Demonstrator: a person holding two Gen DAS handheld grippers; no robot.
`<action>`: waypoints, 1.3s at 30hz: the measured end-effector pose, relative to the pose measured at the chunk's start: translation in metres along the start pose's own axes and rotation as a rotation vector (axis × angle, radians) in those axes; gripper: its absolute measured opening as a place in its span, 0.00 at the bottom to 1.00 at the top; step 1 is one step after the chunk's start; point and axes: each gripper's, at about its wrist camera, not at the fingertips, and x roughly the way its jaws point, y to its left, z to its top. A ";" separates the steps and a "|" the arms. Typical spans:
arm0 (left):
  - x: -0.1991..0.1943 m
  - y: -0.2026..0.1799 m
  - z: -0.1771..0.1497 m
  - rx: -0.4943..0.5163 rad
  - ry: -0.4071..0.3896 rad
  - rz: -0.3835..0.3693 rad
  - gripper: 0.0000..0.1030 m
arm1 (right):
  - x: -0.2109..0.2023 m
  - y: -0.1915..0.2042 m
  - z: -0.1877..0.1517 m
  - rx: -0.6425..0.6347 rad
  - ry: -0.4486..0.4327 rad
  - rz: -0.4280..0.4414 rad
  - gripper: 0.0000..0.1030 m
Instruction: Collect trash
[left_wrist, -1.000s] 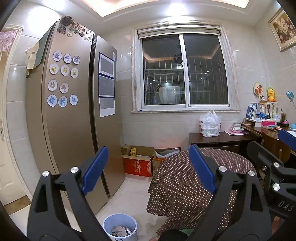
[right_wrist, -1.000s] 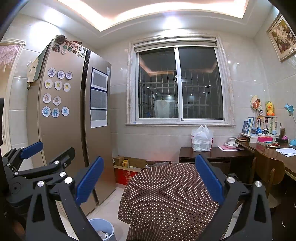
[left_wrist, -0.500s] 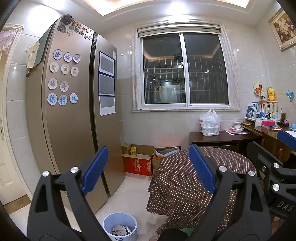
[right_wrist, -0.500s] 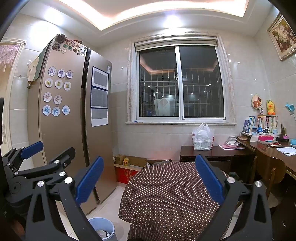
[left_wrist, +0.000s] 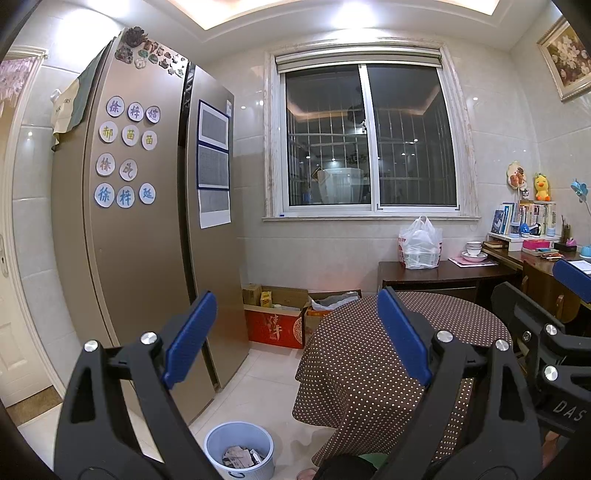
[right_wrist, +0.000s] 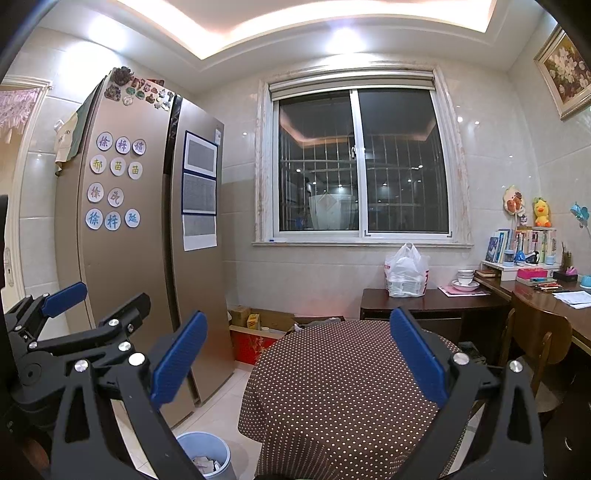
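- Right now your left gripper is held level above the floor with its blue-padded jaws spread wide and nothing between them.
- Your right gripper is equally wide and empty, raised over the round table under the brown white-dotted cloth; the left gripper shows at the left edge of the right wrist view.
- Down by the tall bronze double-door refrigerator, the pale blue round plastic wastebasket stands upright on the tiled floor, just beside the hanging edge of the cloth. Crumpled paper scraps lie inside it.
- So trash already sits in the bin, and the tabletop you can see carries no loose litter. I judge this fits two stages: either you are scanning for pieces yet to gather, or the gathering is over and both tools are lifted clear. These views alone cannot settle it.
- Other candidates are uncertain: the white knotted plastic bag on the dark wooden side table and the open red cardboard box on the floor below the window may be rubbish or stores; I cannot tell.
- Whichever it is, any further pick calls for you to tilt the cameras downward first, since the floor near your feet is mostly hidden behind the gripper bodies.
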 end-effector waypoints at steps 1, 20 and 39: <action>0.000 0.000 0.000 -0.001 0.001 -0.001 0.85 | 0.000 0.000 0.000 0.000 0.000 0.000 0.94; -0.001 -0.002 -0.005 -0.001 0.002 0.001 0.85 | 0.001 0.003 -0.001 0.003 0.004 0.003 0.95; -0.002 -0.003 -0.010 0.002 0.004 0.008 0.85 | 0.001 0.004 0.000 0.002 0.006 0.002 0.95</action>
